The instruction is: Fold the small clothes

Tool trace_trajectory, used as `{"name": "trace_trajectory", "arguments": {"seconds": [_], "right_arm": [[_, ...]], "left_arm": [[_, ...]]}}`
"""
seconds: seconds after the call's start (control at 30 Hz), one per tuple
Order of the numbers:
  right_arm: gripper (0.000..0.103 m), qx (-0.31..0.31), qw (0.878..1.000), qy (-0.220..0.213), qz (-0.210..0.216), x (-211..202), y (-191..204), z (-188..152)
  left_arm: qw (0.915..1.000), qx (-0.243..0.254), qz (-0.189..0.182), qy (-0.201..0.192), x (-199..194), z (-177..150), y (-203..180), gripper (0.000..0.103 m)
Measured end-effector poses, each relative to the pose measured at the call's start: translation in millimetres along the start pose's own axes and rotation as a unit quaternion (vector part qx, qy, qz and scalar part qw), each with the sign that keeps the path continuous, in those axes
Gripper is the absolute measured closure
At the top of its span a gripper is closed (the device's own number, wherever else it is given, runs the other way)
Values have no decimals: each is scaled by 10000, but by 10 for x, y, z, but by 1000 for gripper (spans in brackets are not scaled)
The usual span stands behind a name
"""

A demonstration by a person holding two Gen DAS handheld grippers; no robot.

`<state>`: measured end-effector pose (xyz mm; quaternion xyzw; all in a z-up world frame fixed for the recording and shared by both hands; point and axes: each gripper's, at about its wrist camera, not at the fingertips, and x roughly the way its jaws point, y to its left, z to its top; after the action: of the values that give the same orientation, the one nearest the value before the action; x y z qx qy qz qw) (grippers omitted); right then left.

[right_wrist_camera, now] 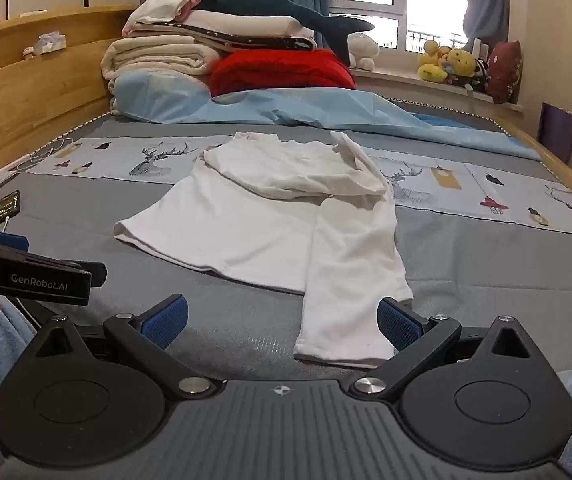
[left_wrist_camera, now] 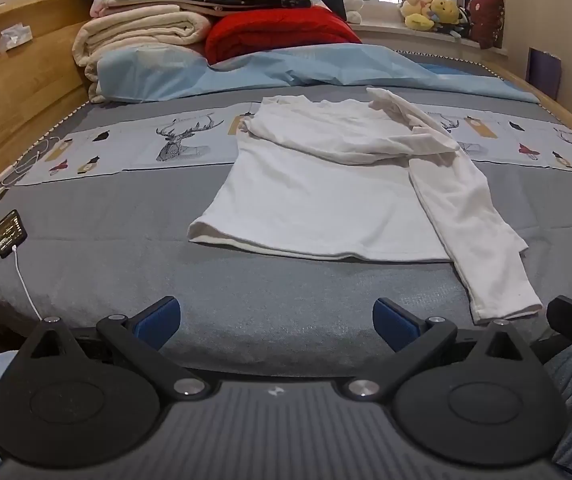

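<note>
A white long-sleeved shirt (left_wrist_camera: 318, 200) lies on the grey bed cover, hem toward me. One sleeve is folded across its chest. The other sleeve (left_wrist_camera: 482, 240) runs down its right side toward me. My left gripper (left_wrist_camera: 275, 320) is open and empty, just short of the hem. My right gripper (right_wrist_camera: 281, 320) is open and empty, and that sleeve's cuff (right_wrist_camera: 338, 340) lies between its fingers. The shirt also shows in the right wrist view (right_wrist_camera: 245, 224). The left gripper shows at the left of that view (right_wrist_camera: 29, 276).
A phone (left_wrist_camera: 10, 233) on a white cable lies at the bed's left edge. Folded blankets (left_wrist_camera: 141, 32), a red quilt (left_wrist_camera: 281, 28) and a blue sheet (left_wrist_camera: 245, 72) are piled at the far end. A wooden headboard (left_wrist_camera: 17, 92) runs along the left.
</note>
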<state>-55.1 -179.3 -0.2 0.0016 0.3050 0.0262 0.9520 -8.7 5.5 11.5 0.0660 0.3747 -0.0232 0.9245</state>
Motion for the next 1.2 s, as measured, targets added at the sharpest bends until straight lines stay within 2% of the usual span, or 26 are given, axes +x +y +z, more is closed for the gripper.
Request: {"name": "trace_trajectory", "arguments": {"seconds": [1.2], "right_arm": [[3,20,9998,109,152,-4,-18,20]], "left_arm": [[10000,6,34,-78,-121,-2,-5,1]]}}
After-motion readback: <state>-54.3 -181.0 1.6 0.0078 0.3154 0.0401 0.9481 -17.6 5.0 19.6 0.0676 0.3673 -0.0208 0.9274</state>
